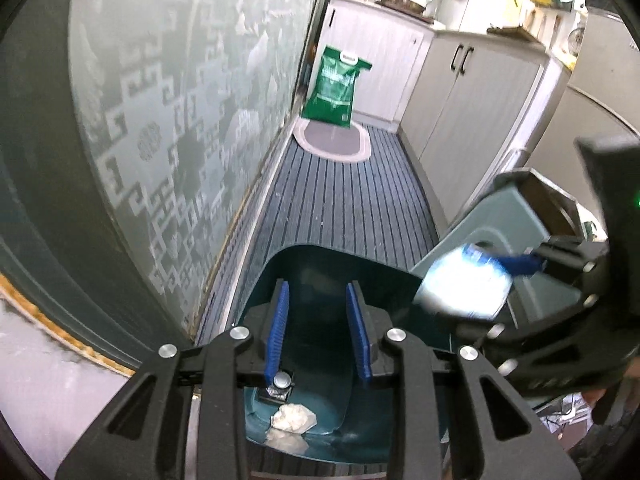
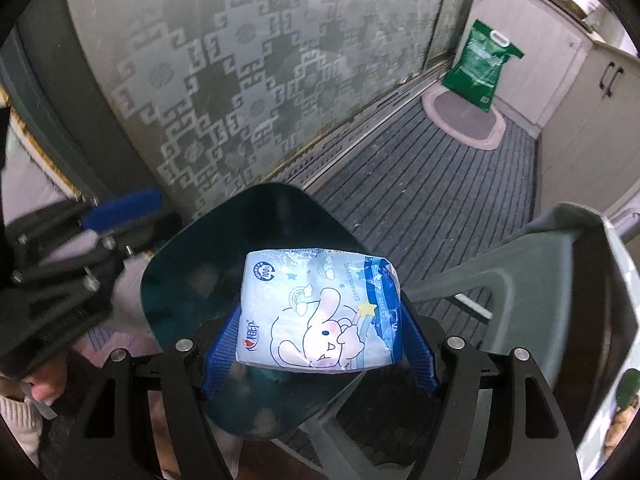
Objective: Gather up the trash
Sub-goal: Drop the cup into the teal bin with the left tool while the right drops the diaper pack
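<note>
A dark teal trash bin (image 1: 320,264) stands open on the floor; a crumpled white tissue (image 1: 292,420) lies at its bottom. My left gripper (image 1: 318,332) is open and empty, fingers pointing down into the bin. My right gripper (image 2: 320,340) is shut on a light blue tissue pack with a cartoon rabbit (image 2: 320,312), held over the bin's opening (image 2: 192,264). The pack also shows in the left wrist view (image 1: 464,284), blurred, at the bin's right rim. The left gripper shows in the right wrist view (image 2: 100,232), at the left.
A grey plastic stool (image 2: 520,280) stands right beside the bin. A frosted patterned glass door (image 1: 160,120) runs along the left. A green bag (image 1: 336,84) and oval mat (image 1: 332,140) lie at the far end by white cabinets (image 1: 472,112). Striped grey carpet (image 1: 340,200) covers the floor.
</note>
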Tool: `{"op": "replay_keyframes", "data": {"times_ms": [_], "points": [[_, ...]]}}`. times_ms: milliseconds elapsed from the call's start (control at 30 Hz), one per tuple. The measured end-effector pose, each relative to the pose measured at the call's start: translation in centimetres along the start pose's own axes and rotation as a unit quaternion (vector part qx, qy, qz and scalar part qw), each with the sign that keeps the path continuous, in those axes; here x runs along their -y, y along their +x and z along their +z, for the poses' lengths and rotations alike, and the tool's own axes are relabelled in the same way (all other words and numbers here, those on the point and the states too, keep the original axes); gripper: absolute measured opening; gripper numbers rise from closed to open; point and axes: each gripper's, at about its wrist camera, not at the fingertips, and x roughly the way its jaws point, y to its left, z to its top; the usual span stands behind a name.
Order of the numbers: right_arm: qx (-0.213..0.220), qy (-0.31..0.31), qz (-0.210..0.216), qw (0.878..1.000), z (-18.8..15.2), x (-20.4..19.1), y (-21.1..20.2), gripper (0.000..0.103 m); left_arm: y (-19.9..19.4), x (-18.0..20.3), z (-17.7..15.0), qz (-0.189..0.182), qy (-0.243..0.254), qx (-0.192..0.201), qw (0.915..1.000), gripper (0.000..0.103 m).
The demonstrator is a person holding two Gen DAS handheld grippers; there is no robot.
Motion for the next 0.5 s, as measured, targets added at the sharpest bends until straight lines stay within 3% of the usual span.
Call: {"op": "replay_keyframes", "data": {"times_ms": [200, 500], "points": [[-0.03, -0.027, 0.004, 0.999, -0.8, -1.6, 1.8, 0.073, -2.2, 0.0, 0.6, -0.003, -0.01, 0.031, 0.9995, 0.029], [-0.049, -0.035, 0.017, 0.998, -1.7, -2.3, 2.7, 0.087, -3.1, 0.2, 1.3, -0.012, -0.012, 0.054, 0.9984, 0.029]]}}
